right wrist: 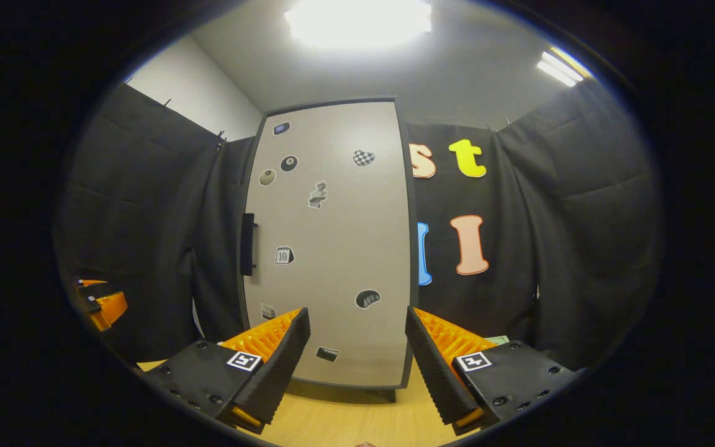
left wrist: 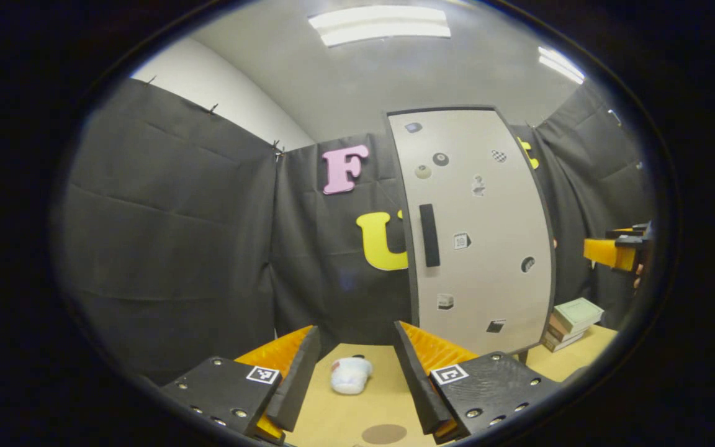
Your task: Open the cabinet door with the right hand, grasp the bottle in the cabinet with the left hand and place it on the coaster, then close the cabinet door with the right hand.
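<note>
Both sets of jaws are spread wide with nothing between them. The left gripper [left wrist: 357, 372] hangs low over the desk [left wrist: 357, 416], and framed between its fingers is a small white bottle [left wrist: 350, 374] lying on its side on the wood. I think it's the task's bottle, though the fisheye makes it too small to be sure. Just in front of it, nearer the jaws, is a dark round coaster [left wrist: 384, 433], so the bottle sits near the coaster but not on it, and it isn't standing.

The right gripper [right wrist: 357, 363] points at the lower part of the cabinet door [right wrist: 332, 248], which looks fully closed. The door is pale grey with a dark edge and has little stickers [right wrist: 363, 158] scattered over it. Its black handle [right wrist: 247, 244] sits on the left edge about halfway up, well above and to the left of where the right jaws are aimed. From the left gripper view you can also see a stack of books [left wrist: 571, 323] on the desk past the cabinet's far side.

My read: with the door shut and the bottle already out, either the closing step has just wrapped up or the placement went wrong. If anything's left, it's for the left jaws to close on the bottle, stand it upright and set it on the coaster.
</note>
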A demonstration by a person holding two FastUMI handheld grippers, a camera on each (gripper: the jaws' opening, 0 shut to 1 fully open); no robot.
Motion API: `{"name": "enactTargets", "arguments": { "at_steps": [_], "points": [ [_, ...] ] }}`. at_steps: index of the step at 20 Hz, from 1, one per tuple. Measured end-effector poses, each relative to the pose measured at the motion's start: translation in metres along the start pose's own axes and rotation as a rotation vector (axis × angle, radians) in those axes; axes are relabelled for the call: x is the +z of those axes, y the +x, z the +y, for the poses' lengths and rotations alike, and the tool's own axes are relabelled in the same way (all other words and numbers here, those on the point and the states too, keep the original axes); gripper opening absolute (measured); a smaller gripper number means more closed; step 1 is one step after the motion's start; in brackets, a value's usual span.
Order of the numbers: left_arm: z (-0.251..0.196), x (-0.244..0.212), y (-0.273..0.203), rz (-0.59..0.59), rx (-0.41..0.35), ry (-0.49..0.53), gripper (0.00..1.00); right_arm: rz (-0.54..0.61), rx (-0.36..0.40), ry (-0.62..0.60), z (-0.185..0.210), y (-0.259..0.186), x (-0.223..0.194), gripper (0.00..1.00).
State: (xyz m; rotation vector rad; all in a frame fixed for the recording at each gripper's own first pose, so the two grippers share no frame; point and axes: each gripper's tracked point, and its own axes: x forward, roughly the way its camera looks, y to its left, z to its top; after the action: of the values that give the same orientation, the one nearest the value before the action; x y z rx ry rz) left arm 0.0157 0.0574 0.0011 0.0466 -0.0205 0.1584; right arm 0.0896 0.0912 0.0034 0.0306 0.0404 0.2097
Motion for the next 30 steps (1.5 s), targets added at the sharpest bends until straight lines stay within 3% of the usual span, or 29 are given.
{"name": "enactTargets", "arguments": {
  "at_steps": [12, 20, 30],
  "points": [
    [0.109, -0.025, 0.004, 0.026, 0.159, 0.002, 0.73, -0.036, 0.130, 0.006, 0.111, 0.080, 0.051, 0.98],
    [0.161, -0.043, 0.011, 0.045, 0.217, 0.008, 0.73, -0.014, 0.148, -0.013, 0.172, 0.132, 0.056, 0.99],
    [0.211, -0.066, 0.026, 0.071, 0.257, 0.004, 0.74, 0.016, 0.104, -0.001, 0.208, 0.188, 0.052, 0.98]
  ]
}}
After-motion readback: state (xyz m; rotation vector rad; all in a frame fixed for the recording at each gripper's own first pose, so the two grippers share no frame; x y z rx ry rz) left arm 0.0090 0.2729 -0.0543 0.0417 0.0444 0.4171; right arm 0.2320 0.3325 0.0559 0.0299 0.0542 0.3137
